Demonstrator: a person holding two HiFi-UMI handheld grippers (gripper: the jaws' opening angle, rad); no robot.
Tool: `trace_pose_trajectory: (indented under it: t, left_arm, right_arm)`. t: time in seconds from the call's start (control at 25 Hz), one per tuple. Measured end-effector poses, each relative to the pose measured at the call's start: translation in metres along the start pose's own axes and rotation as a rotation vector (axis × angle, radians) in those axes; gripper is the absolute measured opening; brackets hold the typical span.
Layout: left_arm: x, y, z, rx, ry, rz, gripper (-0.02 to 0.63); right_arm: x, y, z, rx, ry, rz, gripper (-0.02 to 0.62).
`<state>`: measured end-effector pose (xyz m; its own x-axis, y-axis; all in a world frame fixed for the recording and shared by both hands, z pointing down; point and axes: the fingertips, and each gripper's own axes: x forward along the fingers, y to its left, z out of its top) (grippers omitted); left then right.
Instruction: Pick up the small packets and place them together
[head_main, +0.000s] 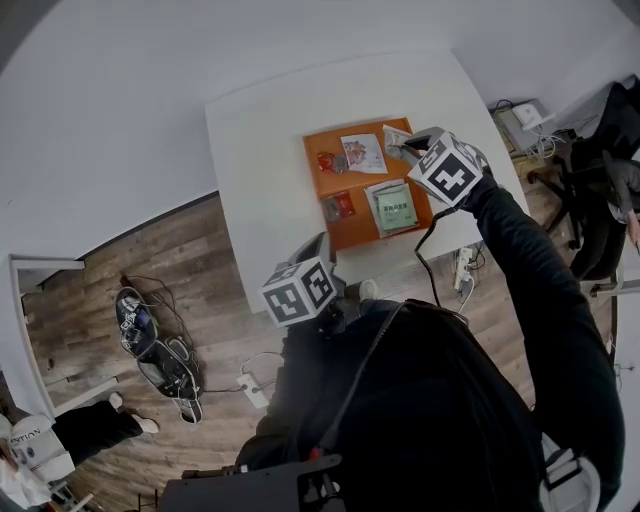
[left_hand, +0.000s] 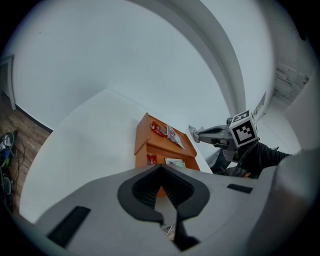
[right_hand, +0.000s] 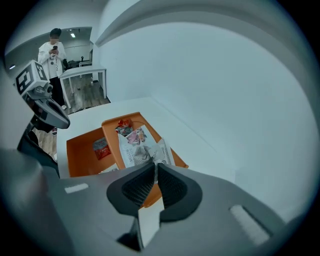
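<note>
My right gripper (right_hand: 156, 167), clamped on a thin packet (right_hand: 161, 150) lying along its jaws, hung over the tray (right_hand: 82, 150), other packets (right_hand: 132, 145) below and ahead; my closed left gripper (left_hand: 160, 170) sat farther back.

Looks like an office or lab room: a white bench (head_main: 260, 150), wood-look floor (head_main: 150, 270), loose cables (head_main: 160, 350), a power strip (head_main: 253, 390) and a desk chair (head_main: 600, 190).

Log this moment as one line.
right claw: shut on white packet, held above orange tray | left claw: shut, empty, off tray | other packets: lying in tray
</note>
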<state>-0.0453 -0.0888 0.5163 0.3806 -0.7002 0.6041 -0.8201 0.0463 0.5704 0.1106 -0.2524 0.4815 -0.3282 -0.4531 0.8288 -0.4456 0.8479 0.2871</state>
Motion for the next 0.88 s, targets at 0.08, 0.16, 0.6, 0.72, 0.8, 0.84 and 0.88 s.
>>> trace_pose_trajectory:
  t: [0.08, 0.16, 0.6, 0.72, 0.8, 0.84, 0.88]
  left_arm:
    - [0.000, -0.001, 0.000, 0.001, 0.001, -0.002, -0.002]
    - [0.000, 0.000, 0.000, 0.001, 0.001, 0.000, -0.002]
    - [0.000, 0.003, 0.002, -0.010, -0.005, 0.007, -0.002]
    - [0.000, 0.003, 0.003, -0.013, -0.005, 0.009, -0.002]
    - [0.000, 0.003, 0.002, -0.013, -0.004, 0.010, -0.002]
    - [0.000, 0.003, 0.002, -0.013, -0.004, 0.011, -0.002]
    - [0.000, 0.003, 0.002, -0.012, -0.004, 0.010, -0.002]
  right_arm:
    - [0.006, -0.003, -0.005, 0.008, 0.021, -0.002, 0.026]
    - [0.012, -0.003, -0.009, 0.011, 0.040, 0.000, 0.026]
    - [0.026, -0.001, -0.016, -0.006, 0.079, 0.025, 0.032]
    - [0.029, -0.003, -0.018, -0.014, 0.090, 0.018, 0.034]
    - [0.029, -0.005, -0.018, -0.024, 0.094, 0.009, 0.038]
    - [0.029, -0.005, -0.018, -0.030, 0.094, 0.005, 0.043]
    - [0.030, -0.005, -0.018, -0.038, 0.091, 0.004, 0.051]
